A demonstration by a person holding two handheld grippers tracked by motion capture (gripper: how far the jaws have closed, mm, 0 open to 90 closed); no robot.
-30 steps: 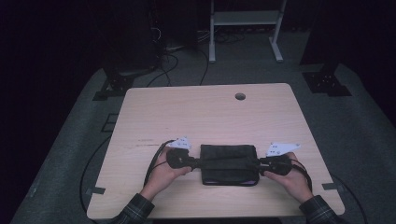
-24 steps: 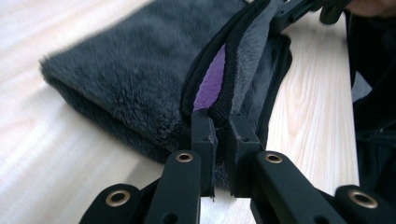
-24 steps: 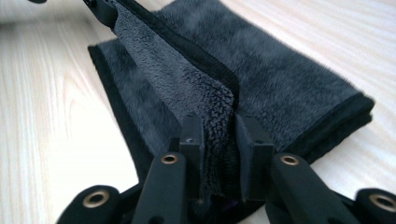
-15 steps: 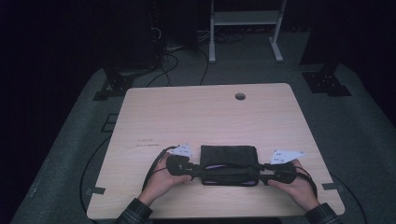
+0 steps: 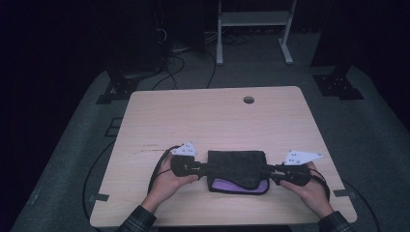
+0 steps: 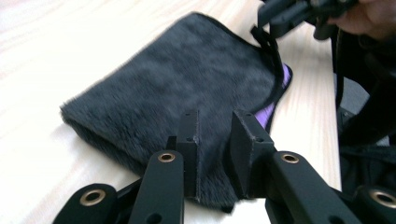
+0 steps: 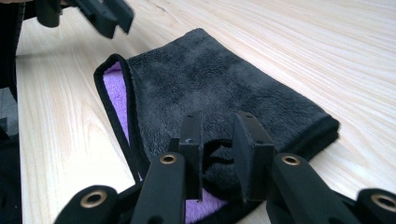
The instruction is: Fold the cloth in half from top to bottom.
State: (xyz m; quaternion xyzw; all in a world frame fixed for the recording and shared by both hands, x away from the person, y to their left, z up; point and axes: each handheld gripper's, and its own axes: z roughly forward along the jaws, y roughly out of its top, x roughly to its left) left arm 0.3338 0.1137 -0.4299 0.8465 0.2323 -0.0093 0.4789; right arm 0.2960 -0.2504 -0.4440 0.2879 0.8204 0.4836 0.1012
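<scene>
- The dark grey cloth lies folded near the front edge of the tabletop, about midway between its left and right edges; a purple inner face peeks out along the near side.
- The left gripper meets the cloth's left end and the right gripper its right end. Both pairs of jaws have just been closing, and each stands a little apart with the plush edge between them (in neither gripper view do the pads visibly press on it), so I read both as not yet pinching.
- Progress, as I judge it: one fold is done, since the cloth lies doubled; another fold, or a squaring of the uneven near edges, seems left.
- The tabletop is pale wood with a cable hole near the back edge.
- Beyond: dark grey floor, cables and a white stand.
</scene>
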